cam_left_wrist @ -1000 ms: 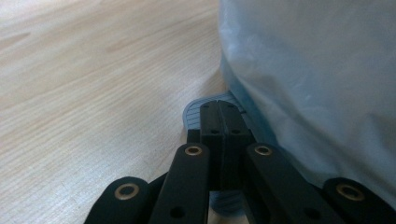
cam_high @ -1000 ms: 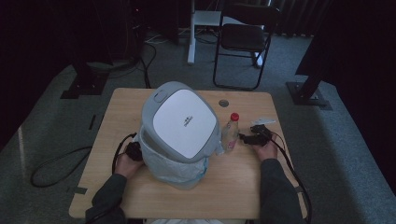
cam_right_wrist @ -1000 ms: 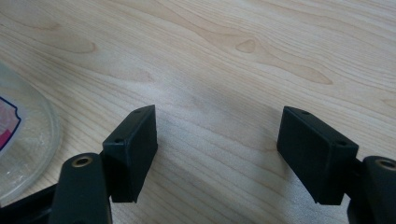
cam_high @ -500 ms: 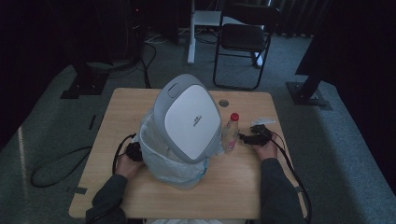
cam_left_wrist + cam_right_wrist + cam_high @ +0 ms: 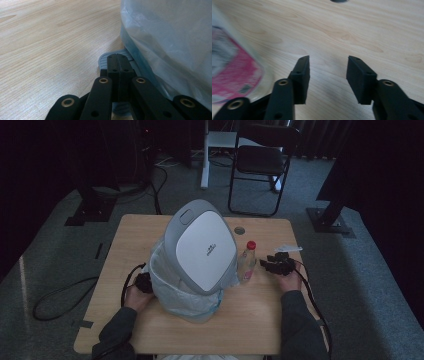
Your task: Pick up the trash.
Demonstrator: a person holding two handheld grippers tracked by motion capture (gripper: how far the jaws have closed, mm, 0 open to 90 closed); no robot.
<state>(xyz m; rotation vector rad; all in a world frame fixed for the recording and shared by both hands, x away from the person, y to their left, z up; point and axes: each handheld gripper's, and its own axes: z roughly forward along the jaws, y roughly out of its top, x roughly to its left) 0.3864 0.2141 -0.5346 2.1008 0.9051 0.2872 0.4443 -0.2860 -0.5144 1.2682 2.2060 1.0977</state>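
pressing the grey pedal (image 5: 106, 58) with its jaws closed, the left gripper (image 5: 117, 65) holds the bin's lid (image 5: 202, 251) raised at centre frame; the right gripper (image 5: 328, 75) waits wide and empty beside the bottle (image 5: 247, 262), seemingly not yet binned.

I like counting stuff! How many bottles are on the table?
1. The bottle, clear with a red cap, stands upright on the table, between the lidded bin and the right gripper. The bin could hide another behind or inside it.
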